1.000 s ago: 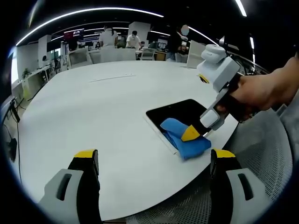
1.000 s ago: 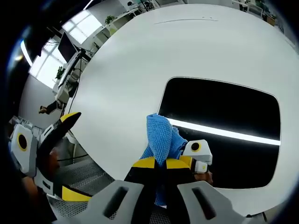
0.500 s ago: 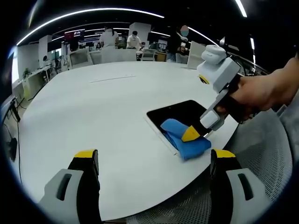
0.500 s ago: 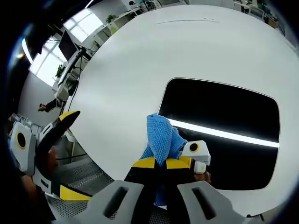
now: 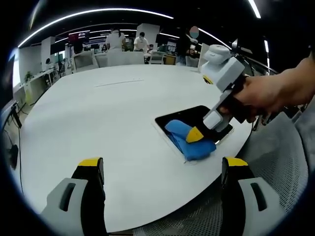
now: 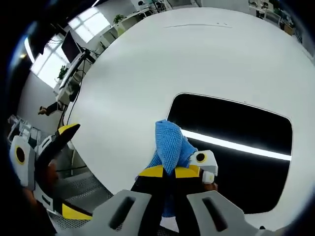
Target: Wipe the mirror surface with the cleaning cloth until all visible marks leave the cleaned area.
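Left gripper view: hangs off the tabletop point(image 5: 98, 113) edge, well back, facing across it toward the room; the mirror point(image 5: 197, 118) sits off to its right.
Right gripper view: close above the mirror point(image 6: 231, 147), tilted down over its near corner.
Shared: mirror, blue cleaning cloth point(image 5: 189, 140) point(image 6: 170, 145), white tabletop point(image 6: 147, 64).
Cross-sight: right claw point(image 5: 195, 134) enters the left view; left claw point(image 6: 59, 177) enters the right view.

A large round white table point(image 5: 113, 113) is seen ahead, with desks and chairs point(image 5: 83, 60) beyond it, lit by curved ceiling strips point(image 5: 93, 12).
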Demonstrator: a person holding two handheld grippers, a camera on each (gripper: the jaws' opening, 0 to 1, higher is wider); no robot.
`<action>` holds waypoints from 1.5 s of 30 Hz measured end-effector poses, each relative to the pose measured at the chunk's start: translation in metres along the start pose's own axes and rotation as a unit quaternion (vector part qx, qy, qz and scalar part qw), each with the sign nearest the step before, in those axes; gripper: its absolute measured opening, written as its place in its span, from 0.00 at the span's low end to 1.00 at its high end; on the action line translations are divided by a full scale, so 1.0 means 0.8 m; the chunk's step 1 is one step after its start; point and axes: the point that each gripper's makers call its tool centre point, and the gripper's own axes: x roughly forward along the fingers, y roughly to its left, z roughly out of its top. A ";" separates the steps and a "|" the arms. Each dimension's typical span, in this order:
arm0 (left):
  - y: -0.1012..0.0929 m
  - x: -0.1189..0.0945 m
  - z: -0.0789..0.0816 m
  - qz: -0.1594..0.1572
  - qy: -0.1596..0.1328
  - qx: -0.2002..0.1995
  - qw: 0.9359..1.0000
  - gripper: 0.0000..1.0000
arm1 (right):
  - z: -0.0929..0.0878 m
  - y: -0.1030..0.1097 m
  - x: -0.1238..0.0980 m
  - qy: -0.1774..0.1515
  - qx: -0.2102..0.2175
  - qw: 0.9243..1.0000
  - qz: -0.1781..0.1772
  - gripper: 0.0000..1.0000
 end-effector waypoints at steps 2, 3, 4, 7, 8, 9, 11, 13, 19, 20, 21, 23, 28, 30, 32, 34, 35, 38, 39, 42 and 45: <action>0.000 0.000 0.000 0.000 0.000 0.000 1.000 0.99 | 0.005 -0.001 0.000 0.000 -0.002 1.000 -0.001 0.00; 0.000 0.000 0.000 0.000 -0.001 0.000 1.000 0.99 | 0.009 -0.001 0.000 0.000 -0.004 1.000 -0.002 0.00; 0.000 0.000 0.000 0.000 0.000 -0.001 1.000 0.99 | 0.011 -0.002 0.001 0.000 -0.005 1.000 -0.003 0.00; -0.001 0.000 0.000 -0.002 0.000 0.000 1.000 0.99 | 0.023 -0.006 0.004 -0.002 -0.007 1.000 -0.005 0.00; -0.001 0.000 0.000 -0.002 0.000 0.000 1.000 0.99 | 0.026 -0.007 0.005 -0.002 -0.006 1.000 -0.006 0.00; 0.000 0.000 0.000 -0.001 0.000 -0.001 1.000 0.99 | 0.030 -0.008 0.005 -0.003 -0.007 1.000 -0.007 0.00; 0.000 0.000 0.000 -0.002 0.000 -0.001 1.000 0.99 | 0.037 -0.011 0.006 -0.004 -0.005 1.000 -0.007 0.00; 0.000 0.001 -0.001 -0.002 0.001 -0.001 1.000 0.99 | 0.042 -0.013 0.007 -0.005 -0.005 1.000 -0.007 0.00; 0.003 0.003 -0.002 -0.001 0.001 -0.002 1.000 0.99 | 0.056 -0.017 0.010 -0.007 -0.011 1.000 -0.011 0.00; 0.003 0.003 -0.002 -0.001 0.002 -0.001 1.000 0.99 | 0.059 -0.018 0.010 -0.007 -0.014 1.000 -0.012 0.00; 0.003 0.003 -0.002 -0.001 0.002 -0.001 1.000 0.99 | 0.061 -0.019 0.012 -0.007 -0.015 1.000 -0.013 0.00; 0.002 0.002 -0.001 -0.001 0.002 -0.001 1.000 0.99 | 0.065 -0.020 0.013 -0.007 -0.018 1.000 -0.014 0.00; 0.001 0.002 -0.001 -0.001 0.002 -0.001 1.000 0.99 | 0.078 -0.026 0.019 -0.008 -0.024 1.000 -0.017 0.00; 0.001 0.002 -0.001 -0.001 0.002 -0.001 1.000 0.99 | 0.084 -0.029 0.020 -0.010 -0.021 1.000 -0.017 0.00; 0.001 0.001 -0.001 0.000 0.002 -0.002 1.000 0.99 | 0.089 -0.030 0.022 -0.012 -0.021 1.000 -0.016 0.00; 0.001 0.001 -0.001 -0.001 0.003 -0.002 1.000 0.99 | 0.095 -0.032 0.023 -0.015 -0.022 1.000 -0.015 0.00; 0.001 0.001 -0.001 -0.002 0.003 -0.002 1.000 0.99 | 0.097 -0.032 0.023 -0.016 -0.016 1.000 -0.015 0.00; 0.001 0.001 -0.001 -0.001 0.003 -0.002 1.000 0.99 | 0.102 -0.033 0.024 -0.019 -0.015 1.000 -0.015 0.00; 0.001 0.001 -0.001 -0.001 0.003 -0.002 1.000 0.99 | 0.102 -0.032 0.024 -0.020 -0.016 1.000 -0.015 0.00; 0.001 0.001 -0.002 -0.001 0.004 -0.001 1.000 0.99 | 0.101 -0.031 0.022 -0.018 -0.022 1.000 -0.014 0.00; 0.001 0.001 -0.002 0.000 0.004 -0.002 1.000 0.99 | 0.100 -0.030 0.021 -0.017 -0.024 0.999 -0.013 0.00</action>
